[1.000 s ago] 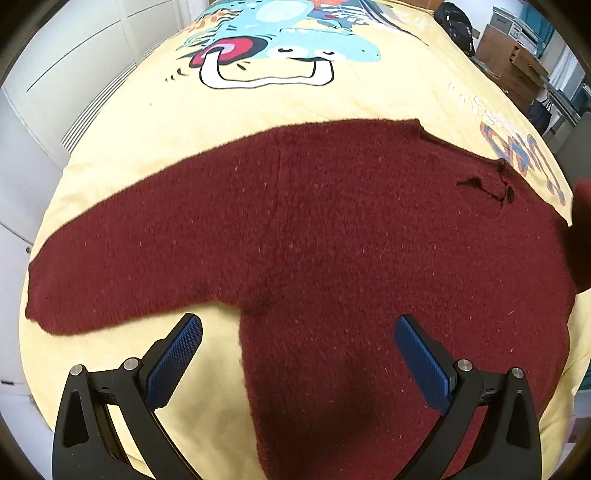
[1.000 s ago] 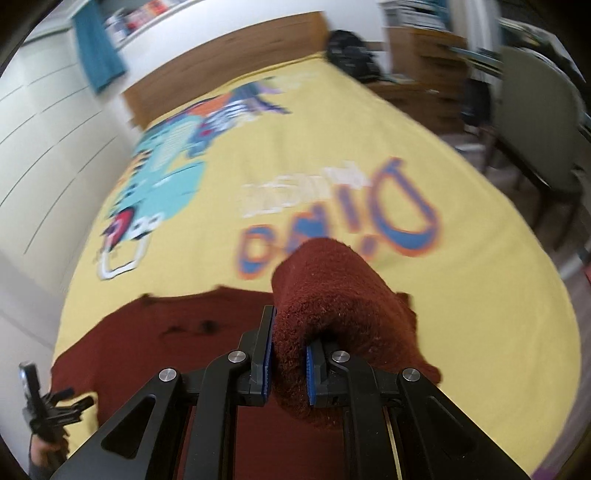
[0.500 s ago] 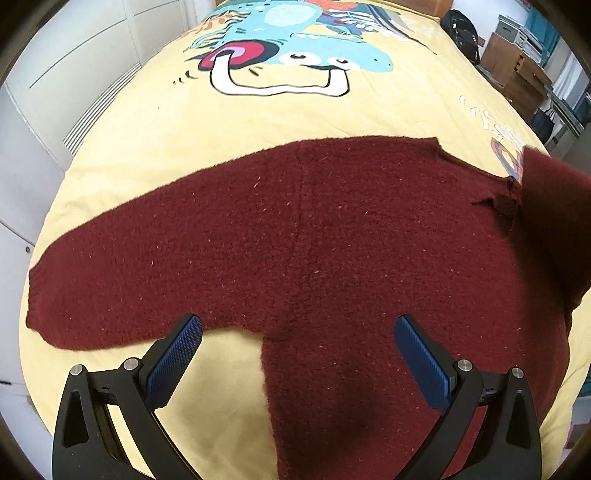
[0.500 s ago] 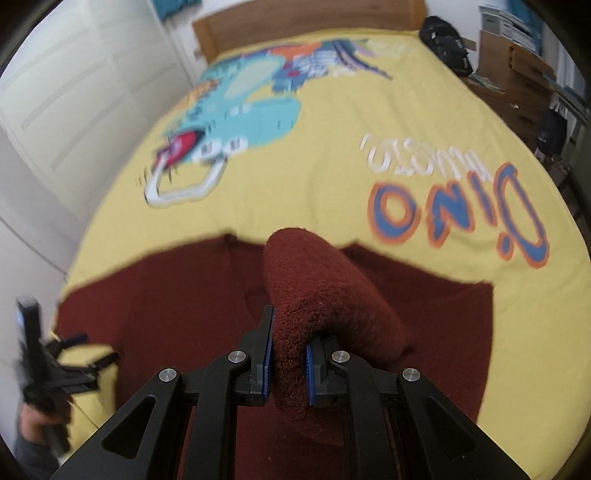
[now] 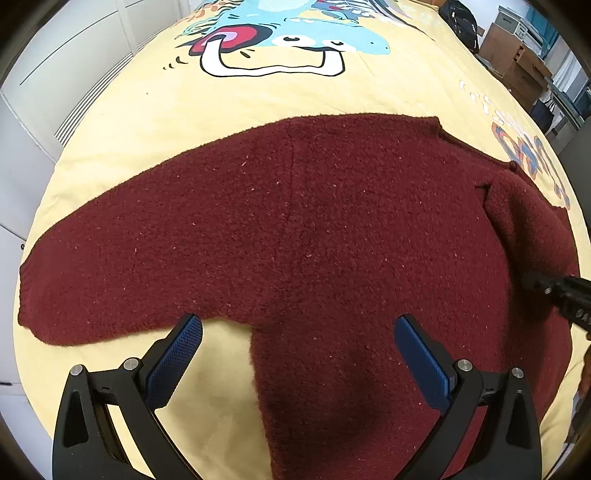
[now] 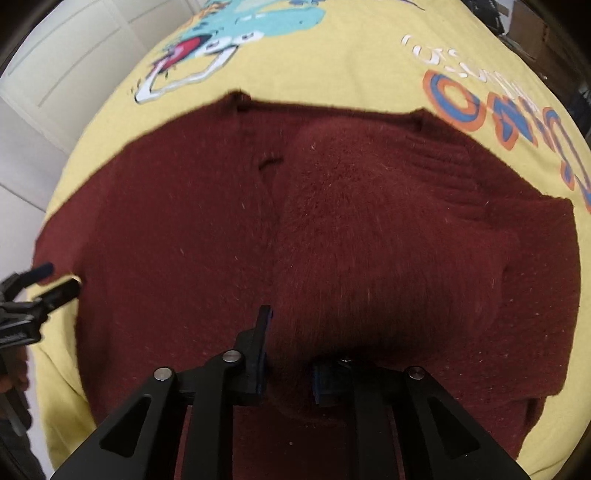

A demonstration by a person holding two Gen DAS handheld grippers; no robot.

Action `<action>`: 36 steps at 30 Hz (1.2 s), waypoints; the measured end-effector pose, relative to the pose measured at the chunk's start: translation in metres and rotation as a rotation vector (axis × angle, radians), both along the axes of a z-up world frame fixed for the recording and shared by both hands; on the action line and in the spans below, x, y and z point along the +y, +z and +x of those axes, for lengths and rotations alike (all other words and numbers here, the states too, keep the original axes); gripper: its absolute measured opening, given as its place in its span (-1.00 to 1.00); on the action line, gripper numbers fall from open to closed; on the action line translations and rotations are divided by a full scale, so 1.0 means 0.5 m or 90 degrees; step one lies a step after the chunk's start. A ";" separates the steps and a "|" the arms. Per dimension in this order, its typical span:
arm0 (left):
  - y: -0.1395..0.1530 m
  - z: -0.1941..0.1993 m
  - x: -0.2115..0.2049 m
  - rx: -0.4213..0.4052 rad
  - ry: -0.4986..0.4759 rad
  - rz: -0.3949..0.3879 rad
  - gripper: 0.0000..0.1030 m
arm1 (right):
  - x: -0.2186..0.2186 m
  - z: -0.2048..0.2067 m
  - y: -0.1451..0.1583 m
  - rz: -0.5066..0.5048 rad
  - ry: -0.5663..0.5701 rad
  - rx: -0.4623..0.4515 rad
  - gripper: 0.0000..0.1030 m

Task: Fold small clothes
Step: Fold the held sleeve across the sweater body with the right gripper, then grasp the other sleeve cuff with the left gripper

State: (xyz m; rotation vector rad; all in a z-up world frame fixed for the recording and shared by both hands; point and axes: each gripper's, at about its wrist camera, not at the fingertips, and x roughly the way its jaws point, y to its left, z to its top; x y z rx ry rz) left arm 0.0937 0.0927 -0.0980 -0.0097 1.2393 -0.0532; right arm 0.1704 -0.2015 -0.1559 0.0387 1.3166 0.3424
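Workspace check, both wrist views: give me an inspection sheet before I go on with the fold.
Surface: yellow bedspread with dinosaur print, bed covered edge to edge.
Job's things: maroon sweater lying flat; its right sleeve folded over the body, left sleeve spread out.
Clutter: nothing seen on the bed.
Grippers: left gripper jaws wide apart, holding nothing; right gripper jaws gripping the sleeve.
Cables: nothing seen.
Surroundings: white cabinet doors, wooden drawers, black bag.

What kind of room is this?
Probably a bedroom: the maroon sweater lies on a bed with a yellow dinosaur bedspread, white wardrobe doors beside it, and wooden drawers beyond.
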 end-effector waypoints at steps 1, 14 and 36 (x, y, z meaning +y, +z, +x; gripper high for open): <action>0.000 -0.002 0.000 0.001 -0.002 0.003 0.98 | 0.002 0.000 -0.001 -0.006 0.004 0.001 -0.58; 0.000 -0.005 -0.005 0.003 -0.007 0.024 0.98 | -0.037 -0.028 0.045 -0.094 0.037 -0.027 0.50; -0.001 0.014 -0.188 0.004 -0.121 0.062 0.98 | -0.430 -0.126 0.015 -0.139 -0.146 -0.039 0.98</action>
